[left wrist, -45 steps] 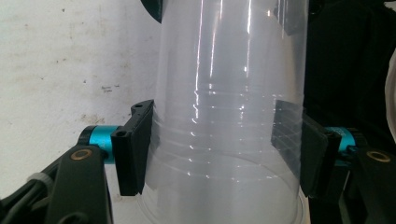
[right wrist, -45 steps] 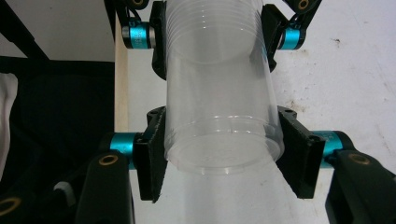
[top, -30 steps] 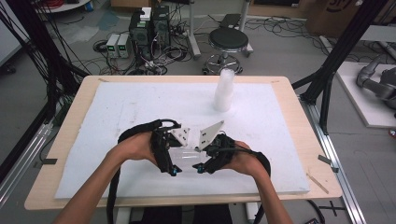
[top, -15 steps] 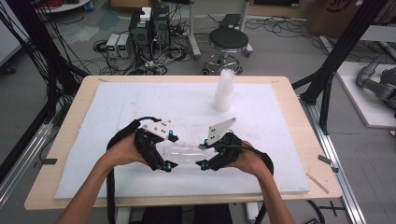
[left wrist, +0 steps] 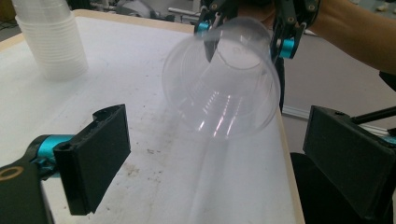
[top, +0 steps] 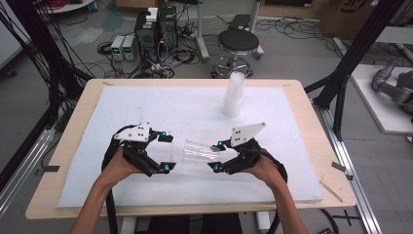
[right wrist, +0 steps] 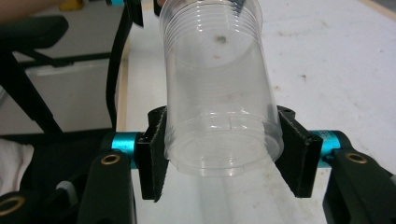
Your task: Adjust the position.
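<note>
A clear plastic cup [top: 199, 150] lies on its side in the air just above the white board, its mouth toward my left gripper. My right gripper [top: 215, 156] is shut on the cup's base end; in the right gripper view both pads [right wrist: 154, 154] press the cup [right wrist: 219, 93] near its bottom. My left gripper [top: 169, 153] stands open a short way left of the cup's mouth, touching nothing. In the left gripper view the cup's open mouth [left wrist: 224, 93] faces the camera between the spread jaws of my left gripper [left wrist: 219, 158]. A tall stack of clear cups [top: 233, 95] stands upright at the back.
The white foam board [top: 146, 107] covers most of the wooden table. The stack of cups [left wrist: 49, 39] is the one other thing on it. Beyond the far edge are a stool [top: 238, 41] and cables with electronics on the floor.
The two grippers were close together at the centre; my left gripper has drawn away to the left and slightly down. The cup stays in my right gripper, which shifted a little right.
</note>
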`<state>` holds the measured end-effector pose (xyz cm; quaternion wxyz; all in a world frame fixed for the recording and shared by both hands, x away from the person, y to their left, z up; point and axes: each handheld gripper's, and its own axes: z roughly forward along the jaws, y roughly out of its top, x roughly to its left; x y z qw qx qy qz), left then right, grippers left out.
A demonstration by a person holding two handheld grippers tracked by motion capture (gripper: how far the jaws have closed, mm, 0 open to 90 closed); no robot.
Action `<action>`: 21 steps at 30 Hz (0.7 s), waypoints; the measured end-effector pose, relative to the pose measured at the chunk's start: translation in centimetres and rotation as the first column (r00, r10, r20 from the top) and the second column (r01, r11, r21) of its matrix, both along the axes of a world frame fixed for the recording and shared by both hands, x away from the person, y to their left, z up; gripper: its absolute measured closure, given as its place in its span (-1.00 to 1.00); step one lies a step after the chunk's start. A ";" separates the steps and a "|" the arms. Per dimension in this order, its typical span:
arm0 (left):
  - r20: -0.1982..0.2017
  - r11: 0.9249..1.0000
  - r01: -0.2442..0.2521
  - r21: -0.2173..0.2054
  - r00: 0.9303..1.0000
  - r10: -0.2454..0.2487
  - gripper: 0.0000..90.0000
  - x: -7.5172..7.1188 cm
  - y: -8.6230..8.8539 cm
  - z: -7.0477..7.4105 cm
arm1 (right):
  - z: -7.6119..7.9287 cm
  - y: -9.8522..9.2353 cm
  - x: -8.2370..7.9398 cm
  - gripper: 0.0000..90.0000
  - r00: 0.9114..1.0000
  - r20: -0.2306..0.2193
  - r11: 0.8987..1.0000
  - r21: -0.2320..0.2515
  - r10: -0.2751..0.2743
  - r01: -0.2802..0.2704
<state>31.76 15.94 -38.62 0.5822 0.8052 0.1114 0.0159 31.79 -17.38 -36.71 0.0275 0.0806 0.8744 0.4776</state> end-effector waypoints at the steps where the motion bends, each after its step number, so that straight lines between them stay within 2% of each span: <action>1: -0.004 1.000 -0.004 -0.009 1.000 0.004 -0.84 -0.1 0.1 -0.2 | 0.0 -0.1 0.0 -0.06 1.000 -0.001 1.000 0.016 -0.003 0.003; 3: -0.009 1.000 -0.006 -0.022 1.000 0.006 -0.84 -0.2 0.2 -0.5 | -0.1 -0.3 0.1 -0.06 1.000 -0.009 0.999 0.051 0.001 0.000; 5: -0.011 0.999 -0.006 -0.041 1.000 0.006 -0.84 -0.3 0.3 -0.6 | -0.1 -0.4 0.1 -0.06 1.000 -0.010 0.998 0.064 0.004 -0.004; 6: -0.010 0.998 -0.007 -0.056 1.000 0.006 -0.84 -0.3 0.2 -0.7 | -0.2 -0.5 0.0 -0.06 1.000 -0.008 0.995 0.095 0.012 -0.011; 10: -0.007 0.994 0.001 -0.107 1.000 -0.002 -0.84 -0.6 -0.2 -0.8 | -0.4 -0.7 0.0 -0.06 1.000 -0.003 0.991 0.130 0.014 -0.013; 14: -0.007 0.995 0.003 -0.104 1.000 -0.003 -0.84 -0.6 -0.7 -1.0 | -0.5 -0.9 0.0 -0.06 1.000 -0.009 0.987 0.159 0.024 -0.022; 21: -0.008 0.991 0.023 -0.130 1.000 -0.024 -0.84 -0.5 -2.0 -1.0 | -0.5 -1.3 0.0 -0.05 0.999 -0.001 0.979 0.199 0.038 -0.037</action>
